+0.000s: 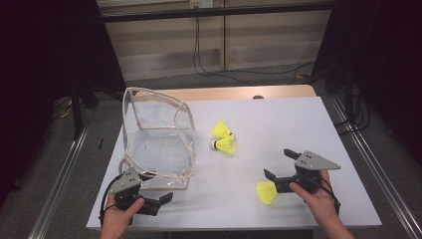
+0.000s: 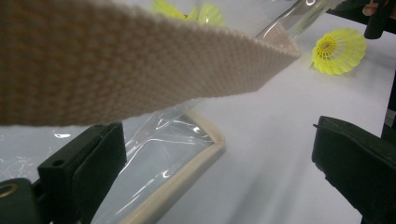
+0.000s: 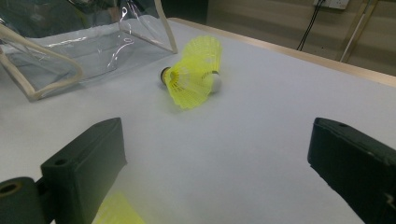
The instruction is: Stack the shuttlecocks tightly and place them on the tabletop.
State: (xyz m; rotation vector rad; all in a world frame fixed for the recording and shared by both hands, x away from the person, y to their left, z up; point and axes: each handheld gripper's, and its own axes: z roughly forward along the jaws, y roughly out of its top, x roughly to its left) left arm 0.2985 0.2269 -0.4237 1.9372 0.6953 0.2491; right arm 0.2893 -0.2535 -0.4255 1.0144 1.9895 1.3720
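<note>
Presently on the white tabletop (image 1: 298, 124): one clear plastic bag (image 1: 158, 144) with cream webbing trim, standing open at the left half, its mouth rim raised and its lower edge lying flat toward the near side. Two yellow shuttlecocks (image 1: 224, 138) lie touching each other just right of the bag, one with its cork toward the bag; in the right gripper view the same pair (image 3: 191, 74) sits beyond the jaws, with the bag's (image 3: 70, 51) trimmed corner to their left. A third yellow shuttlecock (image 1: 266, 192) lies well right of the bag, near the front edge, its skirt facing away from the right tool (image 1: 278, 164). Right tool: held in the person's right hand (image 1: 318, 199), jaws spread wide, nothing between them, the lone shuttlecock just beside the nearer jaw. Left tool (image 1: 161, 199): held in the left hand (image 1: 117, 211) at the bag's near corner, jaws spread, gripping nothing; in the left gripper view a cream webbing strap (image 2: 140, 60) crosses close above the jaws, and the bag's trimmed edge (image 2: 187, 172) lies between them on the tabletop.
</note>
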